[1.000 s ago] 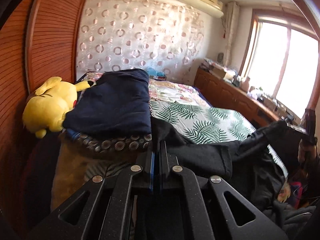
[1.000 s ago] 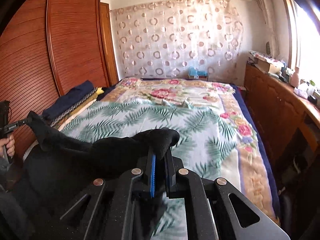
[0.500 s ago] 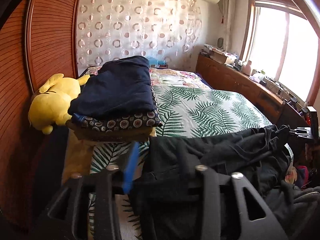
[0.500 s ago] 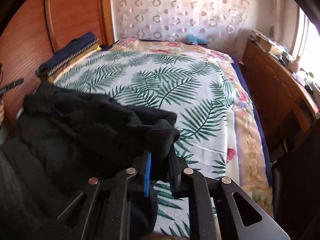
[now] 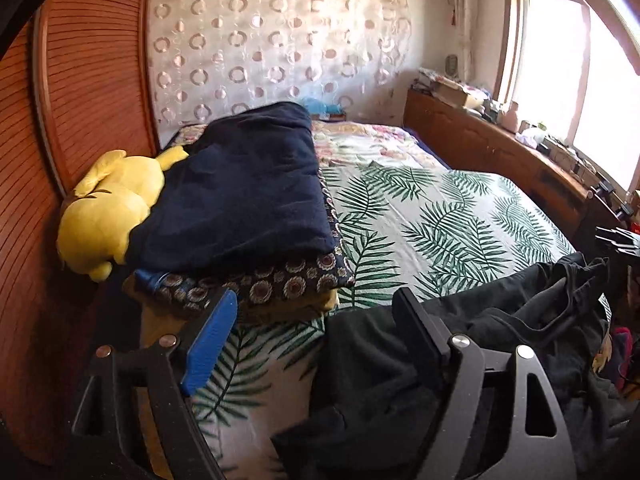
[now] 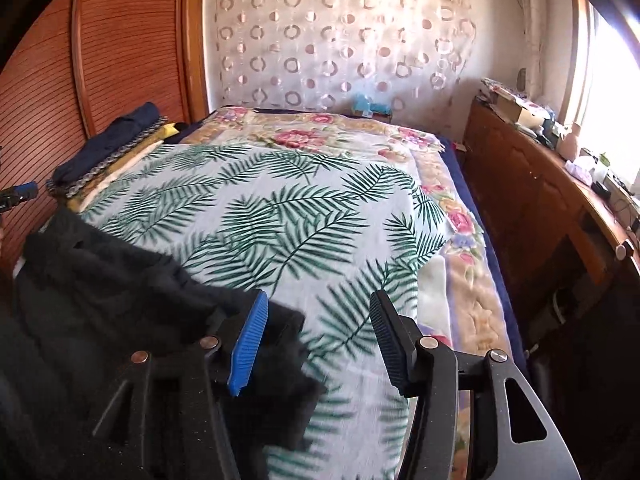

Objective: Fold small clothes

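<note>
Fingers (image 5: 212, 344) of both grippers are spreading apart, letting go of the black garment (image 5: 460, 344), which is now dropping onto the bed (image 6: 280, 208), ready for folding.

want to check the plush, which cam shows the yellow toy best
Left wrist view: the yellow toy lies large against the wardrobe, beside the folded pile. Right wrist view shows only a yellow sliver behind that pile.
</note>
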A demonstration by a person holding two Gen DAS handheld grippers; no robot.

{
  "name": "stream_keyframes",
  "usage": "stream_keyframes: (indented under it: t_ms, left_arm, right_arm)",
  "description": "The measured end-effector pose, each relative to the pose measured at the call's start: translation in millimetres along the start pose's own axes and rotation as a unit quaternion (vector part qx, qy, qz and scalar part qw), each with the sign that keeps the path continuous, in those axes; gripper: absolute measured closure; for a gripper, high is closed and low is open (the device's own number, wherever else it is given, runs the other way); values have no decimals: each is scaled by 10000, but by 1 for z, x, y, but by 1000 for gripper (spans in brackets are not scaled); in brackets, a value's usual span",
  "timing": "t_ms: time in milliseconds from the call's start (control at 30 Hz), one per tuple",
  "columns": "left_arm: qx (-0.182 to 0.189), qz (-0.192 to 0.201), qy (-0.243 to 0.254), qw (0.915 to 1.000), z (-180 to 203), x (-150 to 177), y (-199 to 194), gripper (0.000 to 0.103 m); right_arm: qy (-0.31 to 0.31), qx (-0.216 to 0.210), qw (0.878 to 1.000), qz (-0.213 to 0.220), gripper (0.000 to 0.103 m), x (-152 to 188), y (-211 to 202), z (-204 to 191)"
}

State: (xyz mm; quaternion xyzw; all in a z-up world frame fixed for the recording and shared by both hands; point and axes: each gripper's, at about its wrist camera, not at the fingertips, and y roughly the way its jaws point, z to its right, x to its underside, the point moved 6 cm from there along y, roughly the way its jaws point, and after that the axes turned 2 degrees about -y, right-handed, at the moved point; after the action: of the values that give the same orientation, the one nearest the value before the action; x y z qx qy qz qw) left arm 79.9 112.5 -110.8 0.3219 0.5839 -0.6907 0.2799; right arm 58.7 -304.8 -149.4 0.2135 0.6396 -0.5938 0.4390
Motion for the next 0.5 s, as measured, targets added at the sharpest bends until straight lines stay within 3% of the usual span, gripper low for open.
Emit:
stream_keyframes:
  t_ms: [267,500]
  left_arm:
    - [173,-288,-88,9994,4,7,19,22]
    - [274,-757,-315,9963,0,27,41,22]
  right_arm:
    - [129,-539,9981,-272,48,5,31,-15]
    - [0,-630,9964,-576,48,23,39,-30]
